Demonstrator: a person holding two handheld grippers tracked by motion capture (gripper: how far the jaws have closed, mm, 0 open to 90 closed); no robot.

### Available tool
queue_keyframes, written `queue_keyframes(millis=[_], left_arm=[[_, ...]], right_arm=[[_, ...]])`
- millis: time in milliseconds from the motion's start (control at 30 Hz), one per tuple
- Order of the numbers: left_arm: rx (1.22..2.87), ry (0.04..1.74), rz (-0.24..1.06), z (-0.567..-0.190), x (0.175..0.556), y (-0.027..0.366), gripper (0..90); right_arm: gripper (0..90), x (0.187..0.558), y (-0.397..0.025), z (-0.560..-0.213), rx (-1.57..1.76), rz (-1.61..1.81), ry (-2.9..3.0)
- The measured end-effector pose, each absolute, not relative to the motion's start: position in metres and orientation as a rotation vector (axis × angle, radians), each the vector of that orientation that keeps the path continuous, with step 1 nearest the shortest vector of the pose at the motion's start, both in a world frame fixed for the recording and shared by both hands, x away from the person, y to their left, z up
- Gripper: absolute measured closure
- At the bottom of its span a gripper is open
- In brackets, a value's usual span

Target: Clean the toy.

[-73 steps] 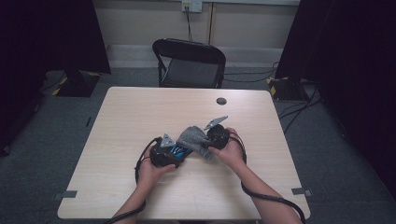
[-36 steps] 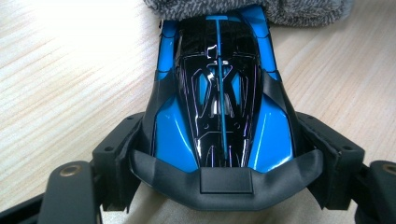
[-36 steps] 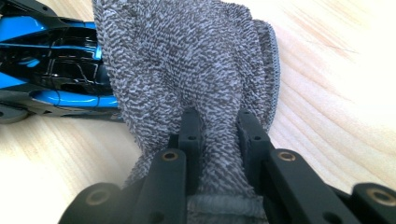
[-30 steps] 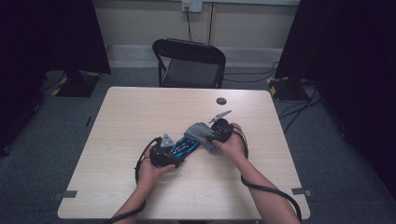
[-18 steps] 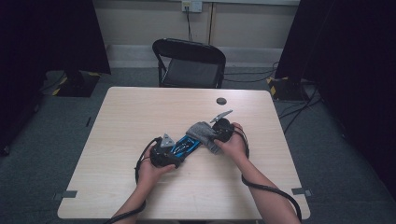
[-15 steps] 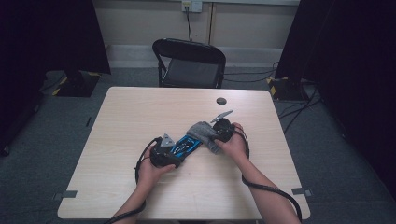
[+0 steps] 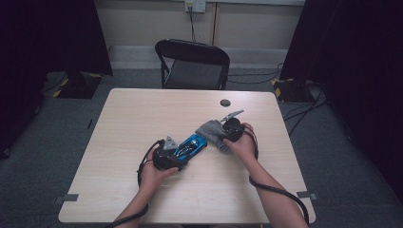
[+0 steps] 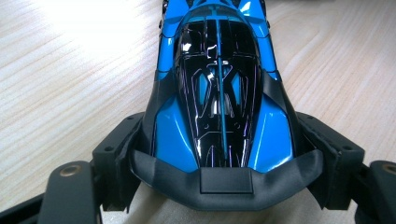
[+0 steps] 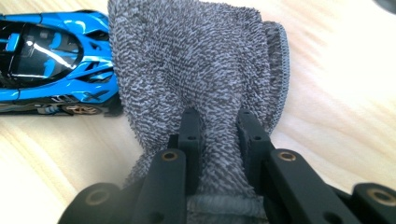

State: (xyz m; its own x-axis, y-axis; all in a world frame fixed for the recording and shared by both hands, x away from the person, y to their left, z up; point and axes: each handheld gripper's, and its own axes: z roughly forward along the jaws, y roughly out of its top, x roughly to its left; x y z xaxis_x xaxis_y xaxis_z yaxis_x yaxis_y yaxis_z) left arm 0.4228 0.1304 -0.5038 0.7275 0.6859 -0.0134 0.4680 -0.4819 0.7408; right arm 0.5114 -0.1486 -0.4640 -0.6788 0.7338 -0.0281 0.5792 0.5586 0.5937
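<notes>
Blue and glossy black, the toy car (image 8: 217,88) sits clamped by its tail between the jaws of the left gripper (image 7: 167,154), nearest the person, its wheels on the pale wood surface (image 7: 142,118). Just beyond its nose, the right gripper (image 7: 227,133) pinches a bunched grey terry cloth (image 9: 201,70) tight between its jaws, the cloth's free end draped against the car's front. Judging by this, the work is a wipe-down: car steadied, cloth in hand and at the bodywork, most of the rubbing seemingly left. The car's canopy shines with sharp reflections; no dirt is visible. Farther off, a small dark disc (image 7: 225,102) lies near the far edge.
</notes>
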Motion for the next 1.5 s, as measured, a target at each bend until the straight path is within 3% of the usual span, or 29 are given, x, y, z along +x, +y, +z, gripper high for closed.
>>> queue_keyframes(millis=[467,1500], left_arm=[[2.168,0.869,0.367,-0.504,0.423,0.130,24.2],[2.172,0.868,0.371,-0.504,0.423,0.131,24.2]], right_arm=[[74.7,0.489,-0.136,-0.425,0.903,0.920,2.530],[74.4,0.444,-0.079,-0.436,0.605,0.966,2.702]])
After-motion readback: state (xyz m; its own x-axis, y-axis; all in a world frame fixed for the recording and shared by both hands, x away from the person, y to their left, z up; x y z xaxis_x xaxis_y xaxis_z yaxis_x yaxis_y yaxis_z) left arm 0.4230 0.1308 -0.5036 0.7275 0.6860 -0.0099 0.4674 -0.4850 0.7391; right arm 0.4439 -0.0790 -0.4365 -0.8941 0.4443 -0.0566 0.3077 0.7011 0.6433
